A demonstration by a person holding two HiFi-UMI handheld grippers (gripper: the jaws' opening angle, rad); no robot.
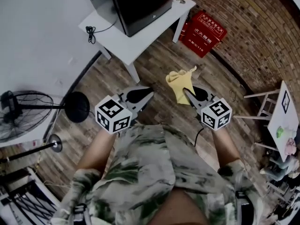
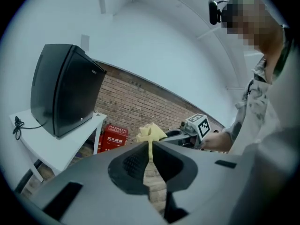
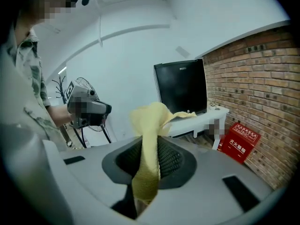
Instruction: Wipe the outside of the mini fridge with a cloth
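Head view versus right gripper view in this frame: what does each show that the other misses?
Only the head view: the side table at the right and the black cord lying on the white table.
Only the right gripper view: the right claw from close up, its ribbed pads pinching the yellow cloth.
Both: that cloth held in the right claw, the black fridge on the white table, the red box and the brick wall.
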